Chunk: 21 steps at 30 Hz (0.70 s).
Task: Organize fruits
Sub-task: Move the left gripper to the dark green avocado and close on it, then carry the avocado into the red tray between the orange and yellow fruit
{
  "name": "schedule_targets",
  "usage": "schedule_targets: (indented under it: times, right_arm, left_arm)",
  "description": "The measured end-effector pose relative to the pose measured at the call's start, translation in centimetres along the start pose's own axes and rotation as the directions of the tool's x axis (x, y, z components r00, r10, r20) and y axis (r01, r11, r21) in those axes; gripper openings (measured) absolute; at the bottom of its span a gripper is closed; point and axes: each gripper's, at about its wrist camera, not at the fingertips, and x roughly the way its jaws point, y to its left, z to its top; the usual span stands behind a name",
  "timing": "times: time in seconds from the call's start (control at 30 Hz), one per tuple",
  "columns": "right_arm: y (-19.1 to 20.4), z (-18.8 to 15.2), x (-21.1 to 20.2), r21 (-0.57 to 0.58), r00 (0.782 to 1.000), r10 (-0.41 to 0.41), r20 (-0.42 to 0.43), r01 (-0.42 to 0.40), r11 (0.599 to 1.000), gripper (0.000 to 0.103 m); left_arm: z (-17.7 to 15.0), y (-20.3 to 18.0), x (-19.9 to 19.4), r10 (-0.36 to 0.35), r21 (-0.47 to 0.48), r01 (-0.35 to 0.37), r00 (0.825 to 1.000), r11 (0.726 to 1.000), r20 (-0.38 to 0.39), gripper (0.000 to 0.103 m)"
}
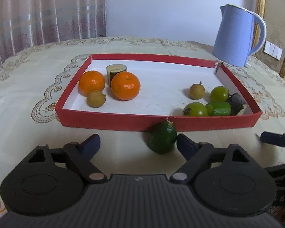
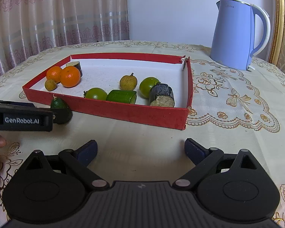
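Now, tray [image 1: 157, 122]: shallow rectangular box of red card with a matte, felt-like outer face and a white paper floor; one far corner is torn.
Tablecloth [image 2: 228, 133]: cream woven fabric with gold lace-style embroidery.
Oranges [image 1: 125, 85]: two glossy, dimpled spheres at the tray's left end, a small tan, rough-skinned round fruit [image 1: 96, 99] touching the front of them, a dark-skinned cut cylinder [image 1: 115, 70] with a pale face behind.
Right cluster: two smooth green tomatoes [image 2: 96, 93], a cut cucumber chunk [image 2: 122, 96], a black-skinned cut piece [image 2: 162, 95] with a crumbly pale end, and a second tan round fruit [image 2: 128, 82] with a stalk.
Dark green fruit [image 1: 161, 137]: egg-shaped, matte, with a short stem; on the cloth outside the tray, touching its front wall.
Left gripper [image 1: 137, 144]: black plastic with dark blue pads, jaws spread wide; the right pad lies just beside the dark green fruit, nothing pinched.
Right gripper [image 2: 140, 149]: same build, jaws spread over bare cloth, well apart from the fruit.
Kettle [image 2: 235, 36]: smooth pale blue, tapering body with a white handle, beyond the tray.
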Motion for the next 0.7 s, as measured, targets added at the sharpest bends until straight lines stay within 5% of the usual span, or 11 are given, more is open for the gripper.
schedule_targets:
  times: [0.17,0.5,0.7]
  right_arm:
    - [0.0,0.0,0.0,0.000,1.000,0.000,0.000,0.000,1.000,0.099]
    - [0.0,0.0,0.0,0.000,1.000,0.000,0.000,0.000,1.000,0.099]
    - [0.0,0.0,0.0,-0.001,1.000,-0.001,0.000,0.001,1.000,0.099]
  left_arm:
    - [0.0,-0.8,-0.1,-0.028,0.034,0.029,1.000,0.999,-0.006,0.053]
    - [-0.4,-2.0,-0.3,-0.047,0.081,0.047,0.999,0.996,-0.001,0.029]
    - [-0.6,-2.3,-0.4,-0.044,0.097,0.042,0.999,0.994,0.012,0.027]
